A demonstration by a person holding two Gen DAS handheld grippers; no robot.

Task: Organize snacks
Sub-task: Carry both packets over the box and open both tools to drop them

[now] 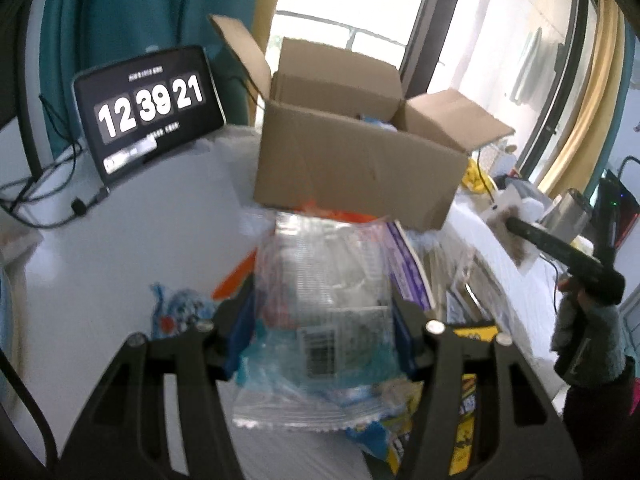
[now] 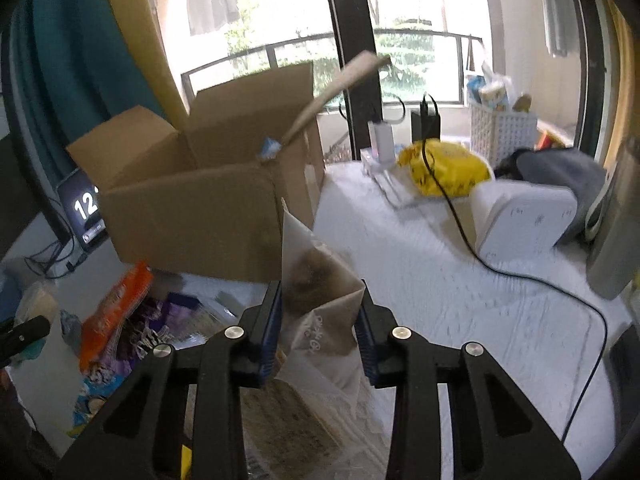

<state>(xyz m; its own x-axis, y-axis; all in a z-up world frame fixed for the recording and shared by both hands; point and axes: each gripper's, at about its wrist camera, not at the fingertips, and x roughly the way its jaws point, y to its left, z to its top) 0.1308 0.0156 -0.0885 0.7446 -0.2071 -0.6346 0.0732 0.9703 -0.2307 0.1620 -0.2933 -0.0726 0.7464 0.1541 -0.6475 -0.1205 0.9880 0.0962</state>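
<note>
My left gripper (image 1: 323, 320) is shut on a clear plastic snack packet (image 1: 328, 280) with a barcode label, held above the table. Just behind it stands an open cardboard box (image 1: 352, 168) with its flaps up. My right gripper (image 2: 319, 320) is shut on a pale packet (image 2: 316, 296) with a brown snack inside, lifted to the right of the box (image 2: 192, 220). In the left wrist view that right gripper (image 1: 510, 222) shows at the far right with its packet. Loose snacks lie under both: an orange packet (image 2: 116, 312), a purple one (image 1: 408, 272), a blue one (image 1: 180, 312).
A tablet (image 1: 152, 108) showing a clock leans at the back left, with cables beside it. To the right of the box lie a yellow bag (image 2: 444, 168), a white device (image 2: 524, 220), a black cable (image 2: 520, 276), a white basket (image 2: 500, 132) and a metal flask (image 2: 616, 232).
</note>
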